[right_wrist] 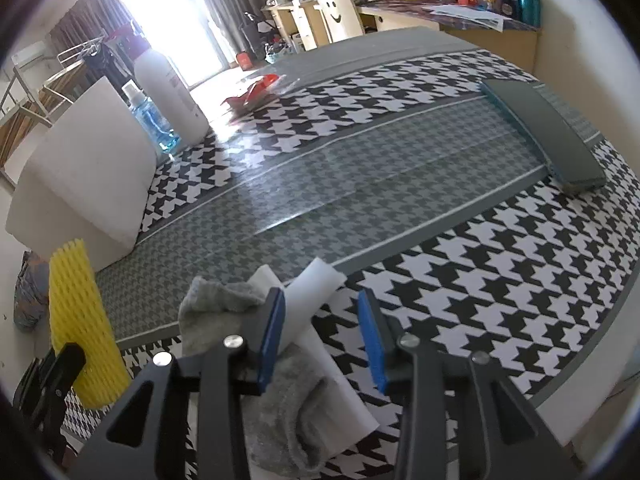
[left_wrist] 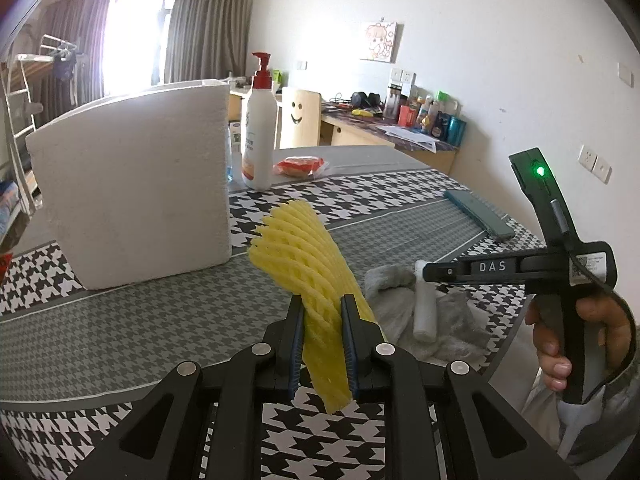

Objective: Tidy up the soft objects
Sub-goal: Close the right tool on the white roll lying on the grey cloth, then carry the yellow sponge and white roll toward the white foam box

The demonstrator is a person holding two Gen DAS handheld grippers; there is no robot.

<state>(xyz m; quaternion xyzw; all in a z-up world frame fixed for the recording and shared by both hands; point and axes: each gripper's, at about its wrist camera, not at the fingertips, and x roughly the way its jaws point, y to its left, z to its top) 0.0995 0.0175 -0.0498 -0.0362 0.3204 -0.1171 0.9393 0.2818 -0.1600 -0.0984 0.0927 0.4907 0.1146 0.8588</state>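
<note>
Hidden or cut off:
- Blue-liquid bottle (left_wrist: 229, 156): mostly behind the white foam block (left_wrist: 132, 184) in the left wrist view, only a sliver showing.
- Lotion bottle (right_wrist: 168, 96): top washed out by window glare in the right wrist view; label print unreadable.
- Yellow foam net (left_wrist: 308, 272): lower end behind the left gripper (left_wrist: 322, 344).
- Grey sock (right_wrist: 292, 412): partly under the right gripper (right_wrist: 322, 340) frame.
- Red packet (right_wrist: 256, 94): blurred, near the table's far edge.
- Far-desk clutter (left_wrist: 432, 114): too small to identify.

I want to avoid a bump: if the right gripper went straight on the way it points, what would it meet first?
Probably the white foam roll lying on the grey sock, just ahead between the right gripper's open jaws; depth is uncertain.
</note>
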